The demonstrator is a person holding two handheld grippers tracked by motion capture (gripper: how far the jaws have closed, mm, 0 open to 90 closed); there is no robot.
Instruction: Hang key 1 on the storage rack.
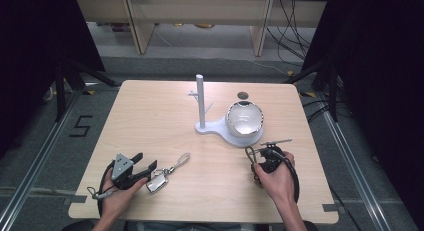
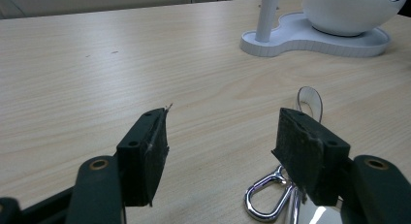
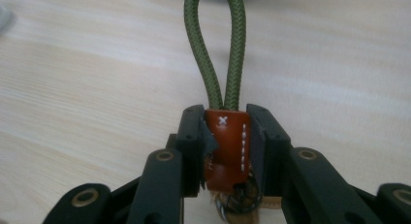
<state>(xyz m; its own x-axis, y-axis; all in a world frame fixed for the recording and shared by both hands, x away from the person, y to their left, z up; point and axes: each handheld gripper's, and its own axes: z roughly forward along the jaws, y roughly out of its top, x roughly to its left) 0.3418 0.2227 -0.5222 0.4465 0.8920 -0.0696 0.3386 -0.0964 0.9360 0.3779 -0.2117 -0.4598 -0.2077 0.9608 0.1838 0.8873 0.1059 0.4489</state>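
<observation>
Right claw (image 3: 224, 151) tight on green cord keyring (image 3: 226, 136)

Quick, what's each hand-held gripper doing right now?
Left hand-held gripper: open, holding nothing.
Right hand-held gripper: closed on the green cord keychain.

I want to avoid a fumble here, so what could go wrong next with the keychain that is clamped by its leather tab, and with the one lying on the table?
1. The right hand-held gripper clamps only the brown leather tab of the green cord loop keychain; a quick swing might let it slip out.
2. The white peg stand beside the white bowl looks slim and could tip if the loop snags.
3. The open left hand-held gripper might push the silver carabiner keychain away.
</observation>
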